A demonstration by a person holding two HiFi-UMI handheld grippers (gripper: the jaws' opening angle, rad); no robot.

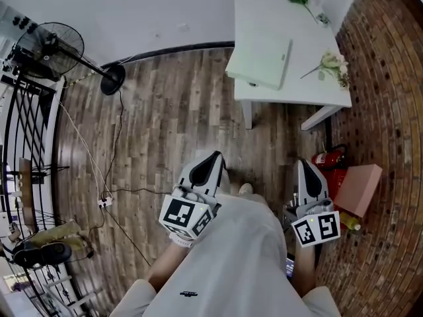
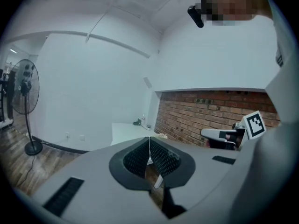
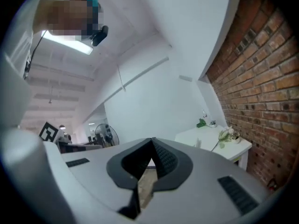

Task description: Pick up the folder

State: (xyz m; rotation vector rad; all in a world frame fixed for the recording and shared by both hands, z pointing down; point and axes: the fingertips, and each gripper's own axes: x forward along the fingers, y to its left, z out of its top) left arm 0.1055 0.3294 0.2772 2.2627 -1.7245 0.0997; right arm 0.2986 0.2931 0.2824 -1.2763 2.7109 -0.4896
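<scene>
The pale green folder (image 1: 261, 58) lies flat on the white table (image 1: 310, 88) at the upper right of the head view, its near corner hanging over the table's edge. My left gripper (image 1: 215, 157) is held over the wood floor, well short of the table, jaws shut with nothing between them. My right gripper (image 1: 305, 164) is beside it to the right, also shut with nothing in it. In the left gripper view the shut jaws (image 2: 149, 140) point toward the far table (image 2: 127, 131). From the right gripper view the shut jaws (image 3: 152, 142) face the table (image 3: 212, 139).
Flower stems (image 1: 332, 67) lie on the table's right side. A brick wall (image 1: 390, 111) runs along the right, with a red fire extinguisher (image 1: 328, 158) and a pink box (image 1: 360, 189) at its foot. A standing fan (image 1: 51, 48) and floor cables (image 1: 99, 177) are at the left.
</scene>
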